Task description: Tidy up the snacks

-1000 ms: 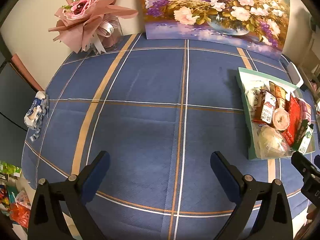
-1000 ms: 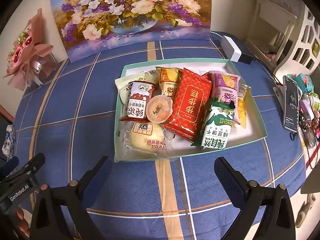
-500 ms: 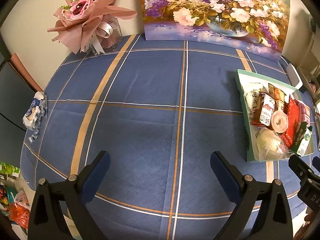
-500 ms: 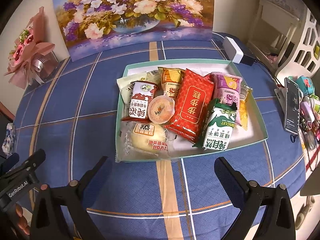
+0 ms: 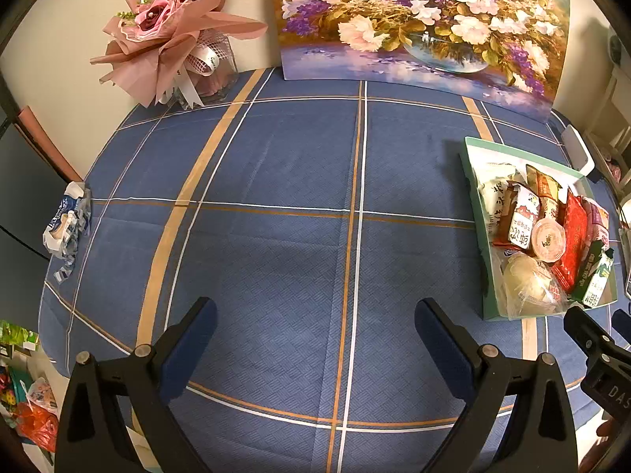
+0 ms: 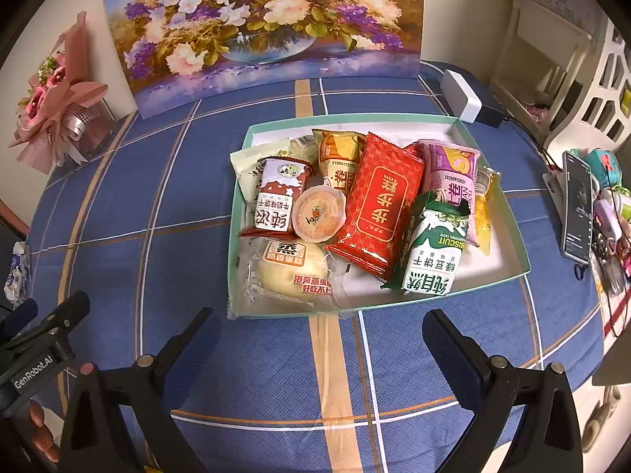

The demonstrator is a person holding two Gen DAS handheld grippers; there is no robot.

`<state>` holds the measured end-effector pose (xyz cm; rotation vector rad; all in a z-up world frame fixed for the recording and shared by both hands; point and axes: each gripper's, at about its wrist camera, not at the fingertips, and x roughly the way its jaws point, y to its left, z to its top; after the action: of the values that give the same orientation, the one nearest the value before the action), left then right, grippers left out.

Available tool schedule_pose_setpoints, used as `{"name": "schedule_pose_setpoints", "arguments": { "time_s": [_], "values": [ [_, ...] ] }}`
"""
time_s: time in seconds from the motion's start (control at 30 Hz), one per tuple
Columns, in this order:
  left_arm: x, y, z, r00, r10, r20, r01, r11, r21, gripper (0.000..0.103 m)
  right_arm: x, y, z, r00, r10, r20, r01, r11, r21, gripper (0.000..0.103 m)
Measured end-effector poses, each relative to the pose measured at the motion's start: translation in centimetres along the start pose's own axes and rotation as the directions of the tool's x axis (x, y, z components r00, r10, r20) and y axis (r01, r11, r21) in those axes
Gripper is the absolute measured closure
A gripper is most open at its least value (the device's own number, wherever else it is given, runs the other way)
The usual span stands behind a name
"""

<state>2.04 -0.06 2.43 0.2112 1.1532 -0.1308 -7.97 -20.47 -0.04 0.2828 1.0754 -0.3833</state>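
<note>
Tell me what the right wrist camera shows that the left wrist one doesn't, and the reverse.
Only the right wrist view: the phone propped past the table's right edge, the yellow packet at the tray's right side, and the open right gripper facing the tray.

Only the left wrist view: the colourful bags on the floor at lower left, and the open left gripper over bare tablecloth.

Both: the snack tray, red packet, green biscuit pack, flower painting, pink bouquet and crumpled wrapper.

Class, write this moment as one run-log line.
left gripper open, empty | right gripper open, empty | snacks in tray | nothing picked yet
</note>
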Motion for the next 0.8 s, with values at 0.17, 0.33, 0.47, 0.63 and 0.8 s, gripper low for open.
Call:
{"name": "schedule_pose_setpoints", "arguments": {
  "time_s": [0.17,0.33,0.47,0.63,0.8],
  "values": [
    [0.01,0.0,0.01,1.0,0.0,-0.001,0.0,1.0,0.001,0.003,0.01,-0.02,0.01,1.0,0.0,0.0,0.0,1.0,0.0,0.0],
    [0.01,0.01,0.02,1.0,0.0,0.0,0.0,1.0,0.001,0.003,0.09,-0.03,-0.01,1.0,0.0,-0.002,0.0,1.0,0.001,0.0],
    [0.01,0.02,0.03,1.0,0.0,0.0,0.0,1.0,0.002,0.003,0.09,0.02,0.05,1.0,0.0,-0.002,0.0,1.0,0.0,0.0],
    [0.04,0.03,0.07,1.0,0.0,0.0,0.0,1.0,0.003,0.003,0.17,0.0,-0.06,1.0,-0.001,-0.003,0.001,1.0,0.001,0.0],
    [-0.07,-0.01,0.04,1.0,-0.003,0.008,0.003,1.0,0.006,0.003,0.17,0.03,-0.04,1.0,-0.002,-0.004,0.002,1.0,0.001,0.0]
  ]
}}
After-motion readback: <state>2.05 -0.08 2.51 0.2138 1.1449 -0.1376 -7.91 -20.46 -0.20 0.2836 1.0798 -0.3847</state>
